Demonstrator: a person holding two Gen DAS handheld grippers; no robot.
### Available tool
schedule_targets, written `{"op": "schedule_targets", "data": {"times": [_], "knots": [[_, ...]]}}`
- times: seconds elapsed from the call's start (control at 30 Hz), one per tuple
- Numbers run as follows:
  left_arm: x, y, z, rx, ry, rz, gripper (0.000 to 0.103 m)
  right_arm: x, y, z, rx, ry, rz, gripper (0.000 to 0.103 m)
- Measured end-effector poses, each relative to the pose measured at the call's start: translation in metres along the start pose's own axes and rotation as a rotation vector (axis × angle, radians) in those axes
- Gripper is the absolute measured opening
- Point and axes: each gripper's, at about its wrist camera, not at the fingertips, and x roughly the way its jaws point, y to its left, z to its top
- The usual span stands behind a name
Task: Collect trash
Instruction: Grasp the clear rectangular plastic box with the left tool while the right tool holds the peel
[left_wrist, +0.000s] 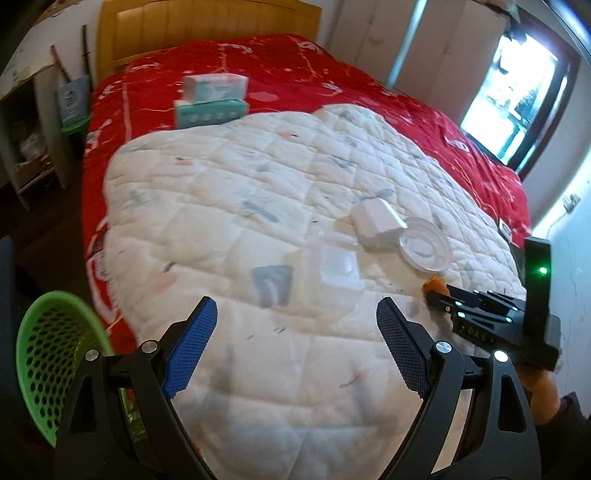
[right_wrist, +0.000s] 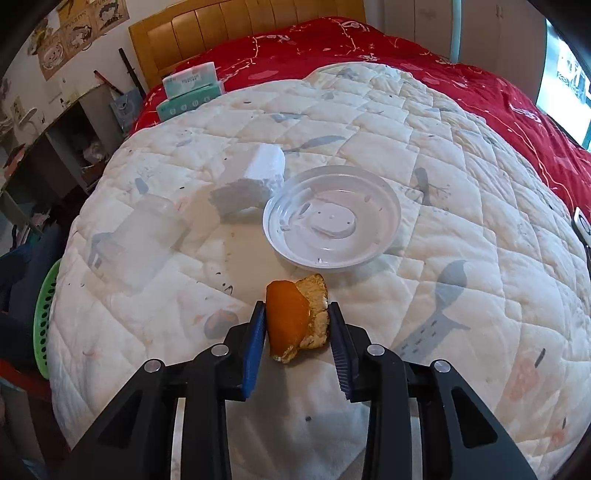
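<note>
On the white quilt (right_wrist: 443, 206) lie a round clear plastic lid (right_wrist: 331, 217), a white foam piece (right_wrist: 255, 181) and a clear plastic box (right_wrist: 144, 243). My right gripper (right_wrist: 297, 317) is shut on an orange peel (right_wrist: 295, 317) just above the quilt. In the left wrist view my left gripper (left_wrist: 295, 332) is open and empty over the quilt; the clear box (left_wrist: 338, 267), foam piece (left_wrist: 375, 219) and lid (left_wrist: 424, 249) lie ahead of it. The right gripper (left_wrist: 439, 293) with the peel (left_wrist: 434, 284) is at the right. A green perforated basket (left_wrist: 51, 350) stands at the lower left.
The quilt lies on a red bedspread (left_wrist: 258, 70) over a bed with a wooden headboard (left_wrist: 207, 26). Two stacked tissue packs (left_wrist: 212, 99) sit near the headboard. Shelves (left_wrist: 26, 140) stand left of the bed and a bright window (left_wrist: 517, 99) at the right. The basket's edge (right_wrist: 46, 314) shows beside the bed.
</note>
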Motion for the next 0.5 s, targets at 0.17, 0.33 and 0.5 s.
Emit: {"op": "schedule_targets", "data": {"times": [0.17,0.33,0.5], "knots": [[0.028,-0.021,0.011,0.058,0.033,-0.007,0.087,-0.009,-0.004,-0.006,0.010,-0.007,0.017,0.032],[0.057,-0.036,0.017,0.090,0.070,0.003,0.086,-0.021,-0.004,-0.013,0.014,-0.022,0.036,0.032],[0.080,-0.044,0.017,0.118,0.102,0.052,0.083,-0.032,-0.004,-0.017,0.015,-0.038,0.049,0.032]]}}
